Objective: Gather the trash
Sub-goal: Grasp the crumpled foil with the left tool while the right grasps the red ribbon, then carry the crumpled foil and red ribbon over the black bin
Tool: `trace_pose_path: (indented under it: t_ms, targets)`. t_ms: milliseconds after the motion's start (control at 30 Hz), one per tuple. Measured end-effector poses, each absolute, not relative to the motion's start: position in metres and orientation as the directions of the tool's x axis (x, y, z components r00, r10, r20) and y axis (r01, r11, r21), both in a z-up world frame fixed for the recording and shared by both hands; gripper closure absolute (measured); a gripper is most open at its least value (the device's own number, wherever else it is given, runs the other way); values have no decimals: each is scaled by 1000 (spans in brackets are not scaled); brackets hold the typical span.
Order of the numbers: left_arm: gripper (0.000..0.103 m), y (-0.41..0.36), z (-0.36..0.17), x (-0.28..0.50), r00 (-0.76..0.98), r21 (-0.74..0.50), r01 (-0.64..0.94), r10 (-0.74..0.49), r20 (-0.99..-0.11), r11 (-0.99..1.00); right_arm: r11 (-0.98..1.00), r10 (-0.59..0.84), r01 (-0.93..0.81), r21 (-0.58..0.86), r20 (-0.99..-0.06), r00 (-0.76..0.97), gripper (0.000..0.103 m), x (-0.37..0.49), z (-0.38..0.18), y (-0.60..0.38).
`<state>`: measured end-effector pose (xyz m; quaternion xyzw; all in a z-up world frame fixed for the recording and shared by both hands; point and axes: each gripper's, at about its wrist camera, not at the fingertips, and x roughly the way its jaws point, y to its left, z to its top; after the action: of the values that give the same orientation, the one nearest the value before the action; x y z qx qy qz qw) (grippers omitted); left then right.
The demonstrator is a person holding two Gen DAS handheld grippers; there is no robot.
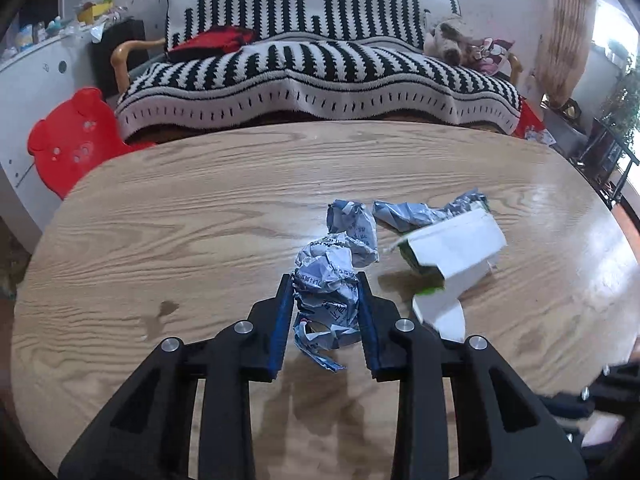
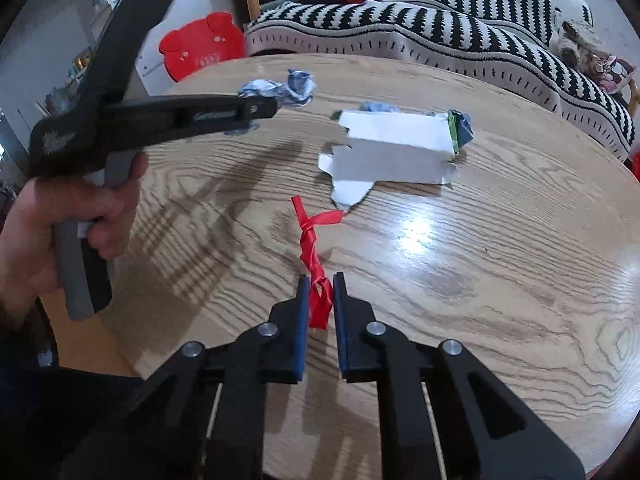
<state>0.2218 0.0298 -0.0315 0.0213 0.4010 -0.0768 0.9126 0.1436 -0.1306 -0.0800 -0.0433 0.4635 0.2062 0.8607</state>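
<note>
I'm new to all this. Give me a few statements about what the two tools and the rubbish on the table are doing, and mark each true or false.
1. The left tool has crumpled paper between its fingers. True.
2. The right tool is closed on a blue bottle cap. False: it grips a twisted red ribbon.
3. The flattened white carton lies on the wooden table. True.
4. The carton is held by one of the tools. False: neither tool touches it.
5. A striped black-and-white sofa stands behind the table. True.
</note>
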Motion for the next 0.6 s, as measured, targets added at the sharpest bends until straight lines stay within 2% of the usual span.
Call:
trace_pose_path:
  t_ms: [300, 600]
  targets:
    - [73, 23, -5, 132, 682, 90, 225, -91, -725, 970, 926, 325, -339, 165, -805, 497, 91, 111, -63, -155]
    - [73, 1, -2, 31, 668, 54, 234, -120, -735, 971, 935, 336, -287, 210, -783, 523, 91, 40, -39, -195]
